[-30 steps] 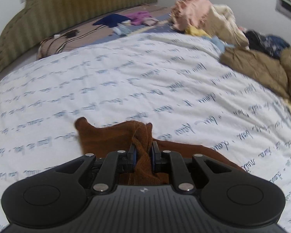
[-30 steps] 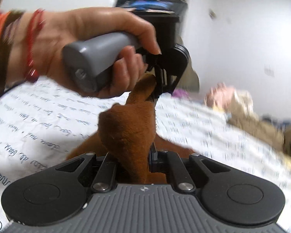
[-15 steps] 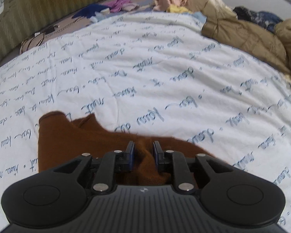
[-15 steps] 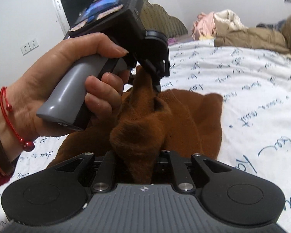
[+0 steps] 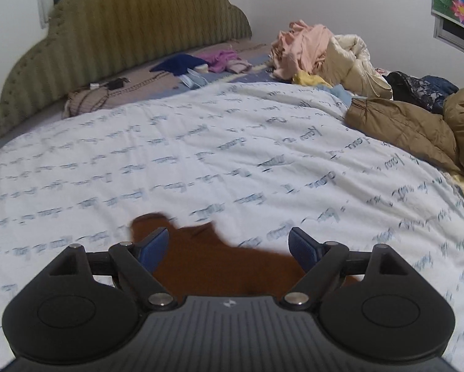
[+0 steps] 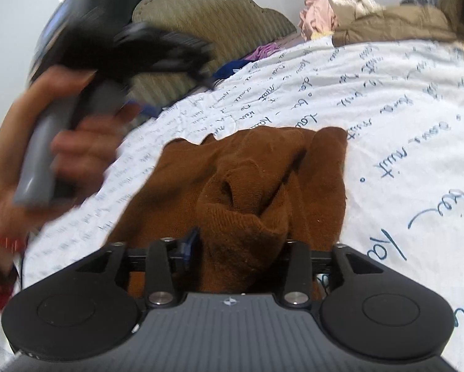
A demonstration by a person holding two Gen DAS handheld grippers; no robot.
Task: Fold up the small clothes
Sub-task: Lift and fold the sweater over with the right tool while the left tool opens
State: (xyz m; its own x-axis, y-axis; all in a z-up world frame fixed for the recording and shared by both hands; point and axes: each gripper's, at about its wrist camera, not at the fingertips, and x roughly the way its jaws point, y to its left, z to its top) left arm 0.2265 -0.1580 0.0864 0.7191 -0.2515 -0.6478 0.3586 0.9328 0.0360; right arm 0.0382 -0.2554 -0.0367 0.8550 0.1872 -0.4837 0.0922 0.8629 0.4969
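both tongs, left (image 5: 229, 241) and right (image 6: 238, 248), opening over brown garment (image 6: 250, 179).

A bed (image 5: 201, 161) under a white cover with blue script, clothes lying on it.

We see a brown knitted garment (image 6: 256, 179) lying rumpled on the cover at the near edge. Along the far right side we find a tan padded jacket (image 5: 399, 127), a cream quilted piece (image 5: 352, 62), a pink heap (image 5: 303, 46) and dark clothes (image 5: 418, 90). Near the olive headboard (image 5: 133, 28) we make out a navy item (image 5: 176, 63) and a purple one (image 5: 222, 60) on the bare patterned sheet.
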